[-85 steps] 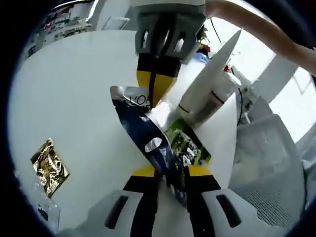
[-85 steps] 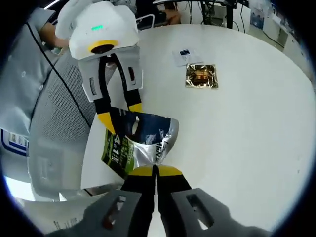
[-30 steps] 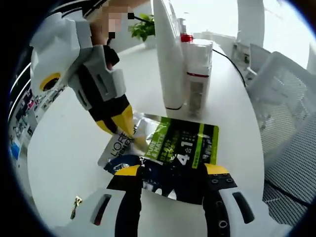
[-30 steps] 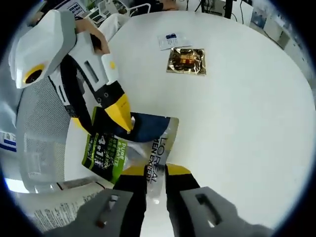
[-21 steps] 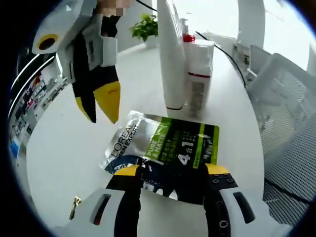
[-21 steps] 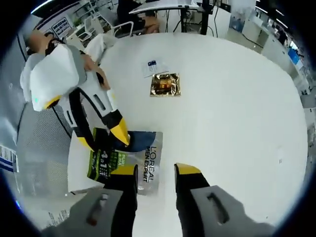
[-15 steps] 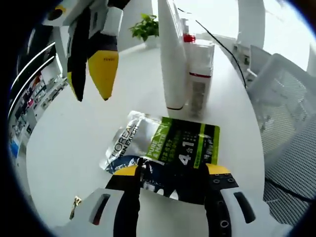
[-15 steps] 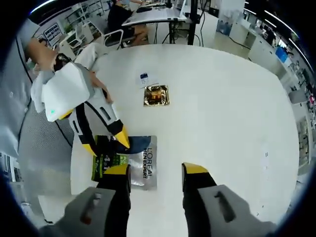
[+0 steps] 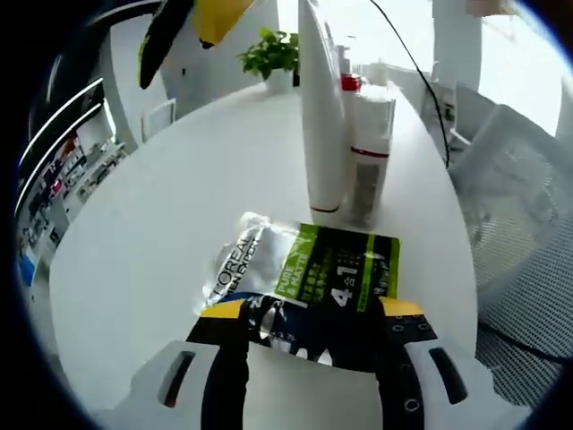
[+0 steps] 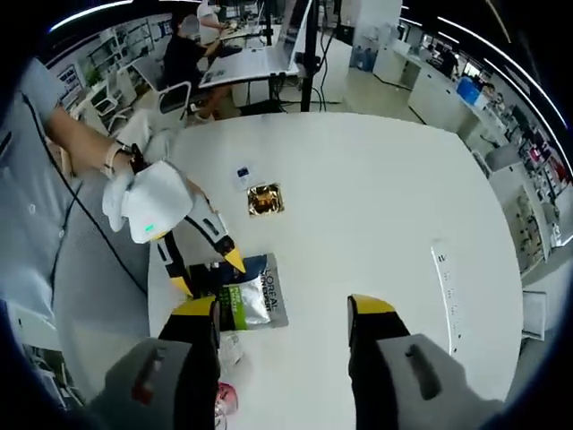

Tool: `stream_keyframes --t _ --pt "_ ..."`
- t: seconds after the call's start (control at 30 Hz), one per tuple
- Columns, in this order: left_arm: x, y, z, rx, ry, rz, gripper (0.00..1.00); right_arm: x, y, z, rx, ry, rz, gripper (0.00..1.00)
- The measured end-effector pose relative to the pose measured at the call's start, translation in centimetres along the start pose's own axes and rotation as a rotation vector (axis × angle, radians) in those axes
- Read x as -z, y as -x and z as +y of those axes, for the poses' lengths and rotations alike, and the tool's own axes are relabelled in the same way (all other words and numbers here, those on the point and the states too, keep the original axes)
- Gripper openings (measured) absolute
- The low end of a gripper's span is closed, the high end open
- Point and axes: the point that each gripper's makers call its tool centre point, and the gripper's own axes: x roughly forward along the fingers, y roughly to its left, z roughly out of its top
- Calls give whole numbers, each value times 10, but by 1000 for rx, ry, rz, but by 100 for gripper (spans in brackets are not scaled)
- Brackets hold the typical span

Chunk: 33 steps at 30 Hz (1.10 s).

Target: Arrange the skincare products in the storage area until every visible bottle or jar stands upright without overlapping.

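Note:
Two flat sachets lie overlapping on the white table (image 10: 358,197): a silver L'Oreal one (image 9: 235,269) and a green-and-black one (image 9: 345,273). My left gripper (image 9: 313,309) is open, its jaws straddling their near end. Just beyond stand a tall white tube (image 9: 322,107) and a clear bottle with a red cap (image 9: 367,152), both upright and side by side. My right gripper (image 10: 282,309) hangs open high above the table, holding nothing. From there I see the left gripper (image 10: 208,271) over the sachets (image 10: 255,300).
A gold sachet (image 10: 264,199) and a small white packet (image 10: 242,175) lie farther out on the table. A white strip (image 10: 445,287) lies near the right edge. A mesh chair (image 9: 519,206) stands beside the table. A person's hand (image 10: 121,166) holds the left gripper.
My right gripper let go of the silver sachet, opened and rose well away. My left gripper, shut on the sachets 2.8 s ago, now stands open around them; they lie flat.

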Motion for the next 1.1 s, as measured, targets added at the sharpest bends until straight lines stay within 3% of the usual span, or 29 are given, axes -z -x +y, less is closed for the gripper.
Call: stream_keyframes --t 0.27,0.57,0.83,1.1 --pt "-15 30 7 -32 26 -30 63 -2 21 21 24 -30 -13 72" --pt "-18 71 15 -80 41 -23 73 6 30 44 79 -37 -3 85" --pt "-15 108 21 -130 61 -17 84 15 37 62 151 -85 -49 95" --pt "-18 137 19 -151 103 -69 92 22 45 87 209 -138 -120 99"
